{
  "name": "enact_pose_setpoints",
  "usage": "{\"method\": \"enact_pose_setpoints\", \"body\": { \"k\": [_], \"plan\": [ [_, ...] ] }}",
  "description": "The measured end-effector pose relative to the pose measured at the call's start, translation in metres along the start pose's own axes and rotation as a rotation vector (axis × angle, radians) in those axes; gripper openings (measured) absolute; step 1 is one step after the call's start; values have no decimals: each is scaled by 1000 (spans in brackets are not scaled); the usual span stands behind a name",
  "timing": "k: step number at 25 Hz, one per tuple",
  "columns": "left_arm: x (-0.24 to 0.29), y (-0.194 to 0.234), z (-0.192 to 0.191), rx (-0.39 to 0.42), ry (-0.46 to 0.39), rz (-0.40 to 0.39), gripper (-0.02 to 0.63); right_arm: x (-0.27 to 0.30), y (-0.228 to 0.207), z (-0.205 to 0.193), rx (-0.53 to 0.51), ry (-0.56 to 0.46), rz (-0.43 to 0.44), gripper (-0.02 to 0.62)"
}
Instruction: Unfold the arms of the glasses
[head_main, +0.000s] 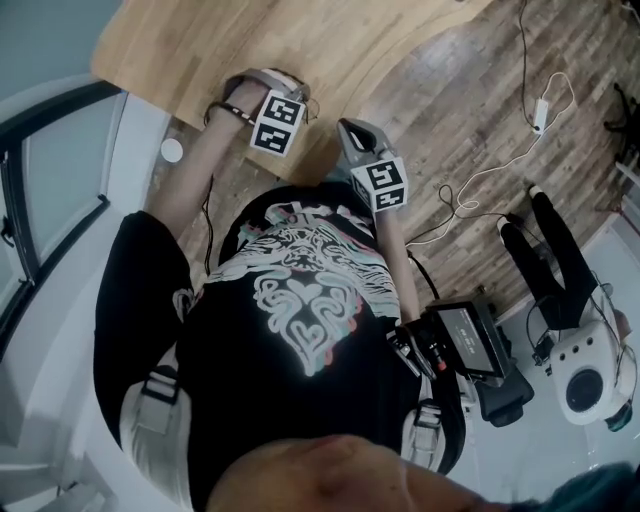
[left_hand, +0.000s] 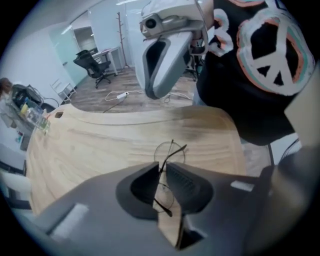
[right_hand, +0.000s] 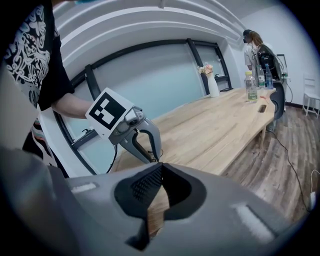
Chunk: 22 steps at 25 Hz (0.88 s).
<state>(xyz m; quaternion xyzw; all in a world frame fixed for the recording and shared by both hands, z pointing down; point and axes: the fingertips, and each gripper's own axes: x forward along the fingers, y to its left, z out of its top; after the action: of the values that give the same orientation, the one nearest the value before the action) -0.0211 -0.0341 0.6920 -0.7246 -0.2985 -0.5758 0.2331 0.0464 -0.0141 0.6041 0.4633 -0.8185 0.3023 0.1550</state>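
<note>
Two jaws nearly together on the left gripper (left_hand: 160, 170), and the glasses (left_hand: 169, 153) are right there in the slot. The thin wire frame runs through the narrow gap, pinched, by the look of it, around the bridge. Their long axis lies along the jaws, pointing away: one round lens shows low down through the gap, and the other pokes out just beyond the tips. A dark arm end angles off to the right of that far lens, so I judge the arms not yet unfolded. All of that sits just over the pale wooden table (left_hand: 90, 145), near its rounded end. Further out, the right gripper (right_hand: 160, 169) hangs beyond the glasses, well apart from them. Its jaws are closed tip to tip with nothing between them, only table grain showing through the wedge below. Left has the frame, then; my read is that the right must open, come in and catch that arm end to swing it out.
</note>
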Motion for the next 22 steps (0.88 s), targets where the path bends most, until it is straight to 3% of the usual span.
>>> {"method": "enact_pose_setpoints", "body": {
  "k": [5, 8, 12, 22],
  "plan": [
    [9, -5, 11, 73, 27, -62, 31, -2, -4, 1, 9, -8, -10, -2],
    [8, -4, 13, 49, 12, -88, -8, -2, -7, 1, 2, 3, -19, -2],
    [2, -7, 16, -15, -32, -99, -9, 0, -4, -4, -58, 30, -19, -2],
    [-26, -16, 27, -193, -197, -26, -9, 25, 12, -23, -422, 233, 49, -2]
  ]
}}
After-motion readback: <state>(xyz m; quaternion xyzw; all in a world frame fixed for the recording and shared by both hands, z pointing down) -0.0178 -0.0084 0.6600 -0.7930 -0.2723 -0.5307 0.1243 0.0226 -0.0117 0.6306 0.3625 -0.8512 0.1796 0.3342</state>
